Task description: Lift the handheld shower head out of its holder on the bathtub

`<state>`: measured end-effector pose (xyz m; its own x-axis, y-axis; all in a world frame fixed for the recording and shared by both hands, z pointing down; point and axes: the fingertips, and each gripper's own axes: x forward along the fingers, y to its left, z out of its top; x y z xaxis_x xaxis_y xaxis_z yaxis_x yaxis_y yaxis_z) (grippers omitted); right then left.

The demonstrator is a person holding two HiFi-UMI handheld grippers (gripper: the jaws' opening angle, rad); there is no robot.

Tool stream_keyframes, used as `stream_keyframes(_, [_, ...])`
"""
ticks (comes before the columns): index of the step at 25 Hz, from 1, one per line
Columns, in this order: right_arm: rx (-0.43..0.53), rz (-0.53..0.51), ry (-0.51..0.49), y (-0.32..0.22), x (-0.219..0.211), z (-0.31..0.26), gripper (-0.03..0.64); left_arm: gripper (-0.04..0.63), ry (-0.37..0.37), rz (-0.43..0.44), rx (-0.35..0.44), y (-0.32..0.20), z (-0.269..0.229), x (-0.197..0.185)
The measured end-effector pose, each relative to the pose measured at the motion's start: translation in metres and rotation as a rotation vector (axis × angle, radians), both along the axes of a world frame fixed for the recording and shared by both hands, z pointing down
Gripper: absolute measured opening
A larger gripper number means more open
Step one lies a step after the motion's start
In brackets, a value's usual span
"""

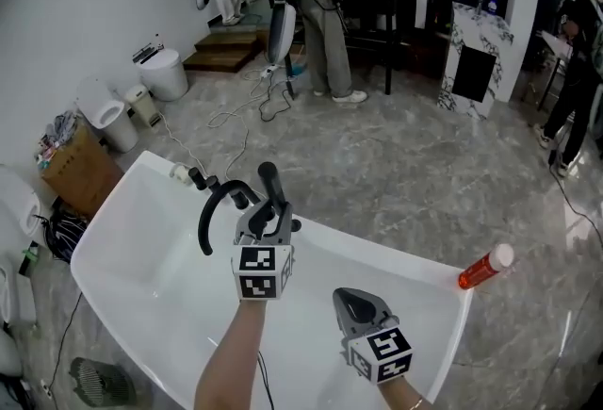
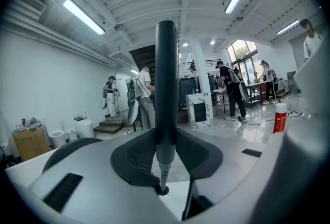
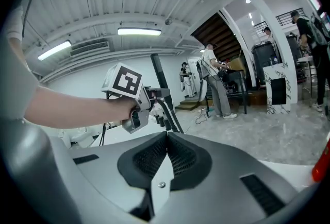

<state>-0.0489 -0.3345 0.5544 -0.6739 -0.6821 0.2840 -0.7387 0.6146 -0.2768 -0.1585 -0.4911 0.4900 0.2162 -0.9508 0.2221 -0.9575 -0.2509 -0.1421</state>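
The black handheld shower head [image 1: 270,184] stands upright above the white bathtub's far rim [image 1: 415,262], with my left gripper [image 1: 273,212] shut on its handle. In the left gripper view the dark handle [image 2: 166,79] rises straight up between the pads, its thin lower end down in the gap. The curved black faucet [image 1: 212,205] is just left of it. My right gripper [image 1: 354,301] hovers over the tub's inside, nearer to me, shut with nothing in it; its pads meet in its own view [image 3: 166,138]. That view also shows the left gripper [image 3: 154,95] holding the handle [image 3: 158,71].
A red bottle [image 1: 485,269] lies on the tub's right rim. Left of the tub are a cardboard box [image 1: 80,168] and white bins [image 1: 165,73]. Cables [image 1: 254,106] trail across the marble floor. Several people stand at the back of the room.
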Motion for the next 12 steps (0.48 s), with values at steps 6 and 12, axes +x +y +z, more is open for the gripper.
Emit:
stream_keyframes(6, [0.038,-0.002,-0.002,0.036,0.009,-0.051,0.006,0.132,0.009,0.004,0.048,0.046,-0.06,0.01])
stream_keyframes(12, [0.08,-0.01,-0.003,0.079,0.004,-0.098,0.006,0.132,0.015,0.013,0.088,0.099,-0.112,0.01])
